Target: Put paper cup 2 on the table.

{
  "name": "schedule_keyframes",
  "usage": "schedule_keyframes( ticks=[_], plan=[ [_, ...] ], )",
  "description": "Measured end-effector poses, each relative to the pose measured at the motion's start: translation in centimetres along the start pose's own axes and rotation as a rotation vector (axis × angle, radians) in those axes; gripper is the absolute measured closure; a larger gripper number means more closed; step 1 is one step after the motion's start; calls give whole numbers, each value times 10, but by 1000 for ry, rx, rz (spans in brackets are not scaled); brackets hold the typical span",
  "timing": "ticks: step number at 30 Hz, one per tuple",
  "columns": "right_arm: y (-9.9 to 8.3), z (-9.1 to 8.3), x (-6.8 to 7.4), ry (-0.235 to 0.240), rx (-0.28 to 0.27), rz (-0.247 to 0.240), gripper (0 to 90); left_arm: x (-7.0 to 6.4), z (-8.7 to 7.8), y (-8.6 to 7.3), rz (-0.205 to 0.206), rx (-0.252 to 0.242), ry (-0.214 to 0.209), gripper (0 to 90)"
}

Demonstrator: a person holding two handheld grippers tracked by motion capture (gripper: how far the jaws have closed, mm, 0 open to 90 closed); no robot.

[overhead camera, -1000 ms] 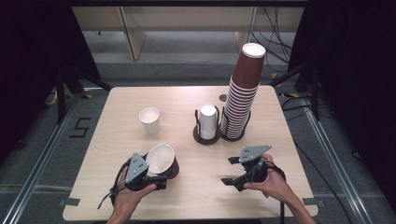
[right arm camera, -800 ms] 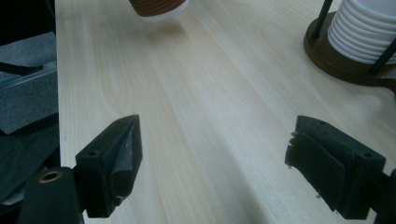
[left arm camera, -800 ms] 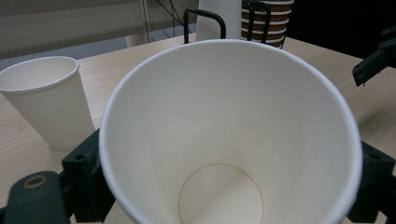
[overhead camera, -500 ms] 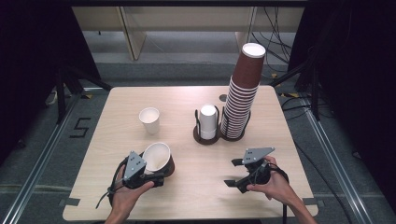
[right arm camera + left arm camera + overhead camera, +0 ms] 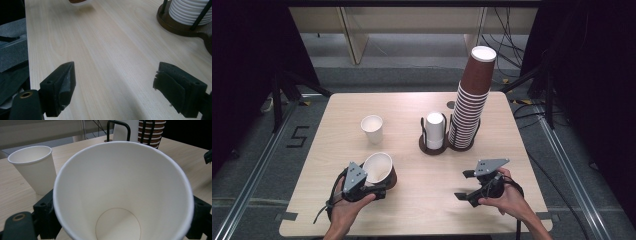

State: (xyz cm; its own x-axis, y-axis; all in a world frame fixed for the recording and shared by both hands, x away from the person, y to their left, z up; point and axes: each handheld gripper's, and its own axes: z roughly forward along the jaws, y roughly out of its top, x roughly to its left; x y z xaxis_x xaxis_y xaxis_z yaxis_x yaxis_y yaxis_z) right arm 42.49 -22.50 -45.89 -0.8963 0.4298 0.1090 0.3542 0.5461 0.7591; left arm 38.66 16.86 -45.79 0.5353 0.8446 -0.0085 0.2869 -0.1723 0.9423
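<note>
My left gripper [image 5: 381,187] is shut on a paper cup [image 5: 379,169], brown outside and white inside, held tilted just above the table's front left. In the left gripper view the cup's open mouth [image 5: 120,195] sits between both jaws. A white paper cup [image 5: 372,128] stands upright behind it, also seen close by as the white cup [image 5: 35,167]. My right gripper [image 5: 463,185] is open over bare wood at the front right, and its jaws [image 5: 115,85] hold nothing.
A dark two-slot cup holder [image 5: 432,148] stands mid-table with a short stack of white cups [image 5: 434,129] and a tall stack of brown cups [image 5: 471,100]. Its base [image 5: 175,23] lies ahead and to the right of my right gripper. The light wooden table [image 5: 432,200] drops to a dark floor.
My left gripper has shifted slightly left with the cup still in it. The right gripper has barely moved and stays open.
</note>
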Motion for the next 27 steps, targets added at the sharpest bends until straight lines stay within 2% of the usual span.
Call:
schedule_keyframes(
  ticks=[6, 14, 18, 21, 22, 27],
  plan=[
    [-2, 0, -1, -6, -2, -16, 168, 4, 0, 0, -1, 1, 22, 121],
    [-3, -3, 0, -2, 0, 2, 167, 8, 2, 1, -11, 2, 34, 122],
    [-4, -3, 0, -10, 1, -8, 166, 10, 4, 2, -14, -11, 37, 121],
    [-5, -3, 0, -8, 1, -12, 166, 11, 4, 3, -17, -4, 51, 121],
    [-5, -3, 1, -5, 4, 2, 166, 12, 4, 3, -17, -2, 52, 121],
    [-8, -2, 0, -12, 5, -12, 166, 14, 9, 4, -31, 4, 60, 121]
  ],
)
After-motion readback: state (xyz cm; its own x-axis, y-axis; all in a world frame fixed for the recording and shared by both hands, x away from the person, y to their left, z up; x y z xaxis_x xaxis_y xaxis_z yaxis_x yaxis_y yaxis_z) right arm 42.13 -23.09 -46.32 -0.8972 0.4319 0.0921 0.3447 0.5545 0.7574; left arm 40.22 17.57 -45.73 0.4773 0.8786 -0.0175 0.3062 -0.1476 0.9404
